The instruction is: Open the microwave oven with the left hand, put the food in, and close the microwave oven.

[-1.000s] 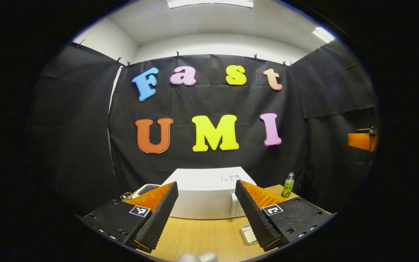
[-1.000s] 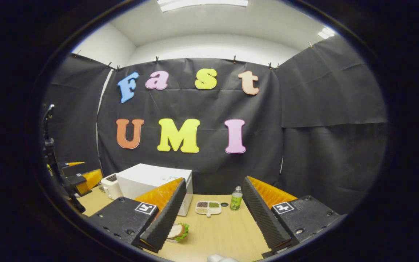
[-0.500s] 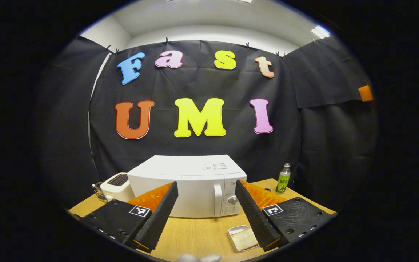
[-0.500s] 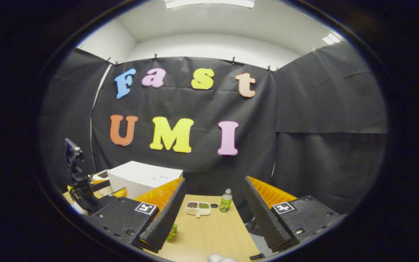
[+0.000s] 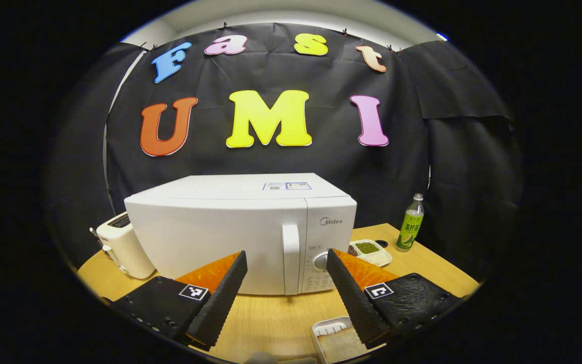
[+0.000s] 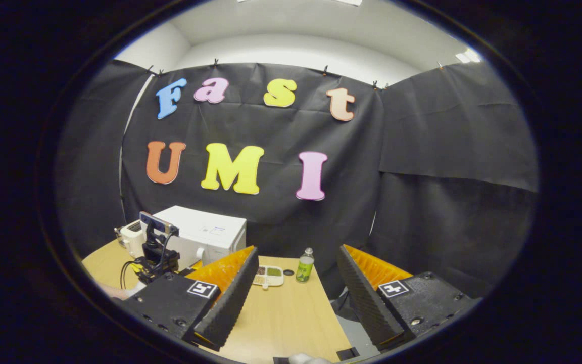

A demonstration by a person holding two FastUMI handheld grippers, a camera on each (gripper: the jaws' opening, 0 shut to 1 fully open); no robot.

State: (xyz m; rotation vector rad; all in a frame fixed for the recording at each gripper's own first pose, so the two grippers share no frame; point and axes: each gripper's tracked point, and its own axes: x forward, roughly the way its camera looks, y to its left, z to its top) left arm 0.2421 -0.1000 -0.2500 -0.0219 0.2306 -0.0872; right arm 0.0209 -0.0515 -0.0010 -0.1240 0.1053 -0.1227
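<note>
Facing the microwave oven (image 5: 240,232) head-on, the left hand-held gripper (image 5: 286,298) hangs above the wooden worktop (image 5: 276,318) with its two fingers spread wide and nothing between them. The oven's door is closed, and its upright handle (image 5: 291,258) sits at about 12 o'clock from the gap between the fingers, near but not touched. A control knob (image 5: 321,260) shows just right of the handle, partly behind the right-hand finger.

At 5 o'clock in the left gripper view, a white tray (image 5: 321,333) holding a pale piece of food (image 5: 339,346) lies on the worktop in front of the oven — partly hidden by that same finger. A white toaster (image 5: 122,245) stands at 9 o'clock, close to the oven's side. At 3 o'clock, a small divided dish of green and dark grains (image 5: 372,250) rests near the oven's corner, and a green bottle (image 5: 410,223) stands upright beyond it.

The right hand-held gripper (image 6: 296,298) is also spread open and empty, well apart from the oven, which appears at 9 o'clock in the right gripper view. There the left hand-held gripper's body and cable show in front of the oven — with the dish and bottle at 12 o'clock.
</note>
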